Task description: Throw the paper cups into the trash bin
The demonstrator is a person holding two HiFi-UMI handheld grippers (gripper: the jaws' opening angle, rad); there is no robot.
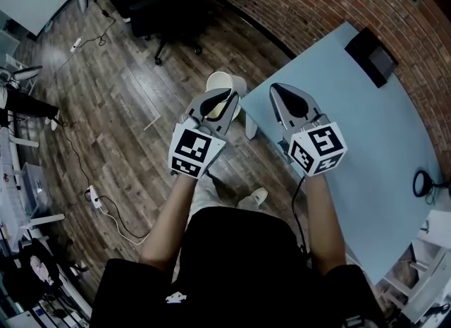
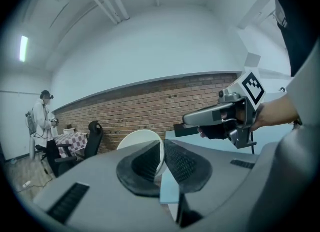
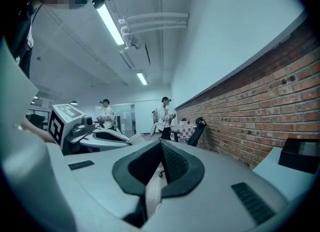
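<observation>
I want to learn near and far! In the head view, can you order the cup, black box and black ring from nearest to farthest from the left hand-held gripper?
1. Cup: pinched in the left hand-held gripper.
2. Black box: far on the table, to the right.
3. Black ring: at the table's right edge.

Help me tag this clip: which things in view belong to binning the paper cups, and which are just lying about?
Job: paper cup, pinched at its rim by the left gripper; right gripper, shut and empty. No trash bin in view.
Lying about: black box and cable coil on the table; office chair; power strip on the floor.
</observation>
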